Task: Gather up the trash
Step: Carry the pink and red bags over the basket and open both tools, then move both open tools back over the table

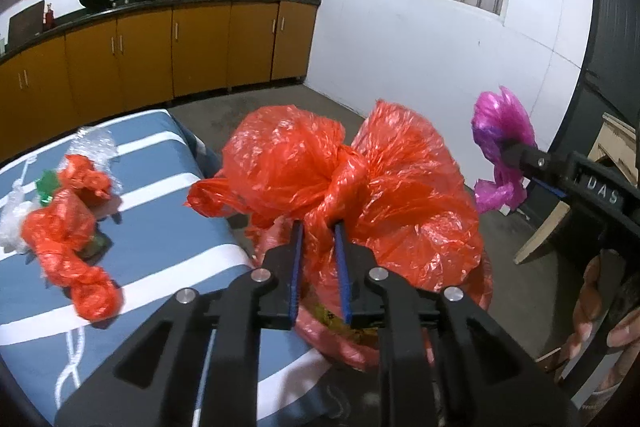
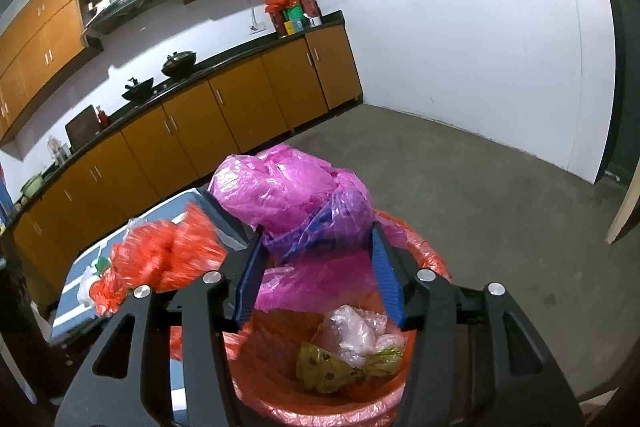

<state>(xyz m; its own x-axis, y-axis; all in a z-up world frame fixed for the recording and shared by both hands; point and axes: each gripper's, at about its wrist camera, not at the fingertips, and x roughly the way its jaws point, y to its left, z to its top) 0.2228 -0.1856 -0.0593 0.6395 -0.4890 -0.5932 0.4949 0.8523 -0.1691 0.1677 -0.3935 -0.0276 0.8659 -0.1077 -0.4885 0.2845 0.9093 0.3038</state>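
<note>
While crumpled red and clear plastic scraps [image 1: 70, 223] lie on the striped blue cloth [image 1: 160, 243] at nine o'clock, the left gripper [image 1: 318, 227] stands narrow, pinching the knotted neck of a red bag [image 1: 352, 167] above the bin. At three o'clock the right gripper [image 2: 318, 231], jaws half spread, has a magenta bag [image 2: 288, 187] between its blue pads over the red-lined bin [image 2: 280, 387], where clear and yellow-green wrappers [image 2: 348, 351] lie.

Red bag [image 2: 168, 255] motion-blurred in right wrist view; bin [image 2: 320, 399] cut off at bottom edge.
</note>
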